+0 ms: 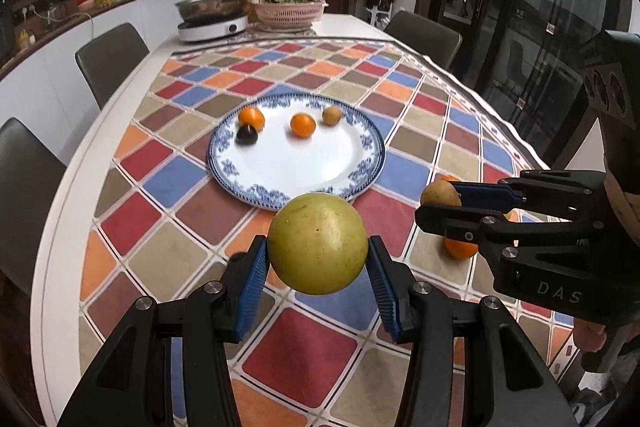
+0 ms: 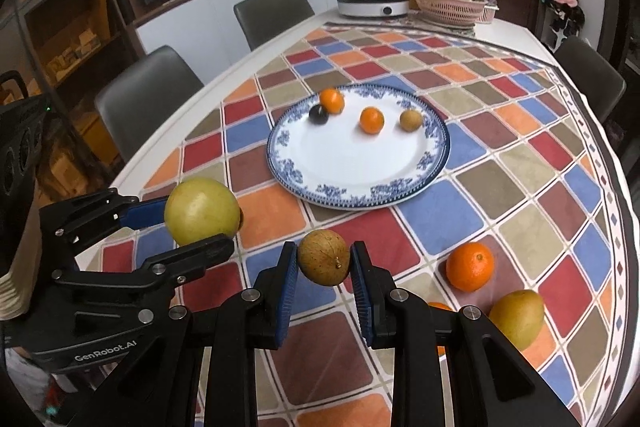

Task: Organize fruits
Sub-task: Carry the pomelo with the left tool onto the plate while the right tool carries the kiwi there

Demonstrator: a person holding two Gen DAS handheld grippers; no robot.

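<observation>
Near plate (image 1: 362, 147) rim, left gripper (image 1: 318, 263) holding pomelo (image 1: 318, 244)

Table (image 2: 280, 39): white top, mostly covered by a checked cloth (image 2: 500, 163) of red, blue, orange and tan squares.
Plate (image 2: 344, 171): blue-rimmed, white, lying on the cloth at the centre.
Loose orange (image 2: 470, 266): on the cloth at 4 o'clock from the plate.
Yellow-green fruit (image 2: 518, 319): on the cloth, just beyond that orange at 5 o'clock.
Cooker (image 2: 372, 7): white, at the table's 12 o'clock end.
Pink basket (image 2: 450, 7): beside the cooker, at its 3 o'clock.
</observation>
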